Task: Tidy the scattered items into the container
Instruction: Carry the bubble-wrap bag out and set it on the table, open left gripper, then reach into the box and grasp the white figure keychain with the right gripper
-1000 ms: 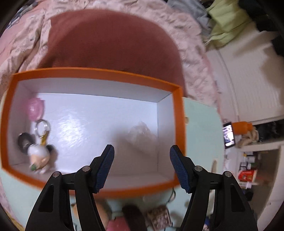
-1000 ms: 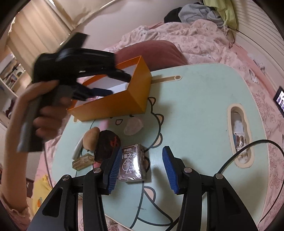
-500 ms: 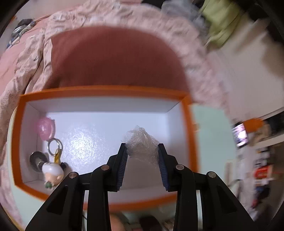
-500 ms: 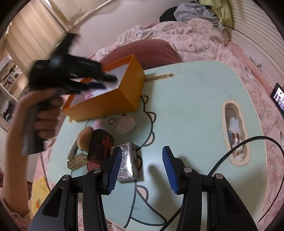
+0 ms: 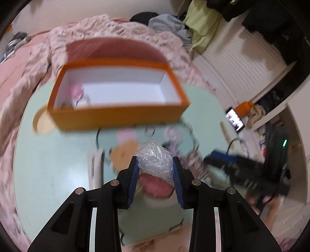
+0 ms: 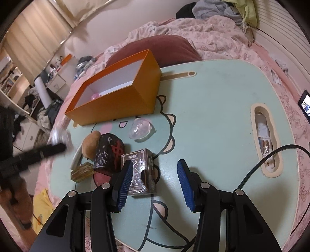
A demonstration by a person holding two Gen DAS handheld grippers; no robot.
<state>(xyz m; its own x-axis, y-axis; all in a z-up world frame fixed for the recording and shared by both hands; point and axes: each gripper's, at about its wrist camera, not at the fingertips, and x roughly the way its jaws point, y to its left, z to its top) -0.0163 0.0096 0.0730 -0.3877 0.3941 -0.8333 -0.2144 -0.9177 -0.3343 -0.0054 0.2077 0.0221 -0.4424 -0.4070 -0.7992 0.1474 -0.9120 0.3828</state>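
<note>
Crumpled plastic wad (image 5: 155, 160) now outside orange box (image 5: 120, 114)

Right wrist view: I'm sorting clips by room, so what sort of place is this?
Most likely a bedroom: a rumpled pink quilt on a bed, heaped clothes, and a small lap table set on the bedding.

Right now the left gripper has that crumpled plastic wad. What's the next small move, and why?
Probably carry the left gripper forward past the near wall of the orange box, then open over its white floor. The pads are pinching the crumpled plastic wad, which hangs above the mint table short of the box, and the box's right part looks free.
</note>
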